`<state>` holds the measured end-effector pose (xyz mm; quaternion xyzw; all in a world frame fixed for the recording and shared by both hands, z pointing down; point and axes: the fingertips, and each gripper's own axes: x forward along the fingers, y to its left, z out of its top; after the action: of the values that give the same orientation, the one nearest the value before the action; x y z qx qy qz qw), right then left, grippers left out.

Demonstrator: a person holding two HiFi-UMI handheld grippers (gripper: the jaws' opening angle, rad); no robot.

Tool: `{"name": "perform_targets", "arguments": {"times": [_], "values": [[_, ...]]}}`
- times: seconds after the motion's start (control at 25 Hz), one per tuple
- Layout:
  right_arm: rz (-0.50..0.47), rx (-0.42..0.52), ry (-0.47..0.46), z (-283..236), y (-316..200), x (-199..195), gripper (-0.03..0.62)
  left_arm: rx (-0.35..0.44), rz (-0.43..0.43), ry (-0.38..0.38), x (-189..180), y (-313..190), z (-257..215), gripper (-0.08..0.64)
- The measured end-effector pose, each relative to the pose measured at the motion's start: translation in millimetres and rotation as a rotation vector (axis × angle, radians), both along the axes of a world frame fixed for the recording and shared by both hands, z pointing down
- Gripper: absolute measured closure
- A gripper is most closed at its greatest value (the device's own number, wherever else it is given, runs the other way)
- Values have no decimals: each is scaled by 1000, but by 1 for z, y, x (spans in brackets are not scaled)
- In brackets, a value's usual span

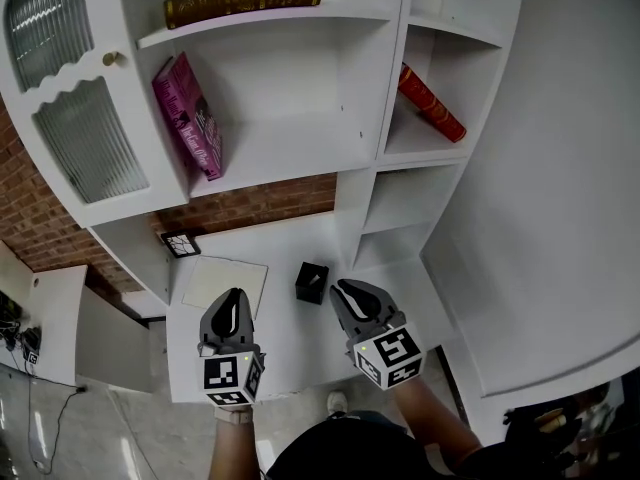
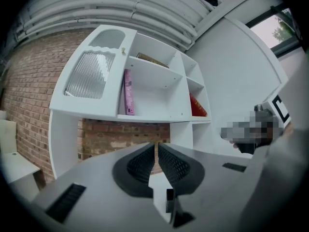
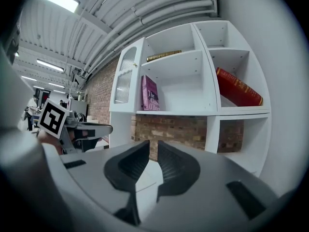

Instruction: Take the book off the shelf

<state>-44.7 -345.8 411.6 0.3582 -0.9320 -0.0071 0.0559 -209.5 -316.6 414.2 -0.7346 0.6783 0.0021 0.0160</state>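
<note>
White shelving point(image 1: 290, 148) holds seemingly three books point(image 1: 187, 116) point(image 1: 431, 101) point(image 1: 243, 1).

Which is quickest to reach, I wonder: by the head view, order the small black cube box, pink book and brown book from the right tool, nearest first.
1. Small black cube box, on the counter by the right tool.
2. Pink book, leaning, left shelf.
3. Brown book, flat, shelf above.

Grey hand-held grippers point(image 1: 236, 296) point(image 1: 341, 288) carry black ribbed pads point(image 2: 140, 166) — and black-and-white marker cubes point(image 1: 231, 376).
</note>
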Motion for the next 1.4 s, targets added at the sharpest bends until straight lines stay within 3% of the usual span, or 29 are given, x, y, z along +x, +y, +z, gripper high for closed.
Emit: {"name": "perform_targets", "arguments": {"times": [0.28,0.84,1.2,1.4], "values": [[-30,4,-11,-10,-42,-1,537,60,-103,-31,-18,-45,-34,545],[-128,20,-16,-21,-98,-26,537,91,-237,-66,-46,-121,-76,492],[-175,-8,-42,-18,-120,-35,537,136,-329,-94,-68,-153,-111,431],[-198,-15,-43,-15,-125,-42,537,122,-375,-90,-82,-165,-123,379]]}}
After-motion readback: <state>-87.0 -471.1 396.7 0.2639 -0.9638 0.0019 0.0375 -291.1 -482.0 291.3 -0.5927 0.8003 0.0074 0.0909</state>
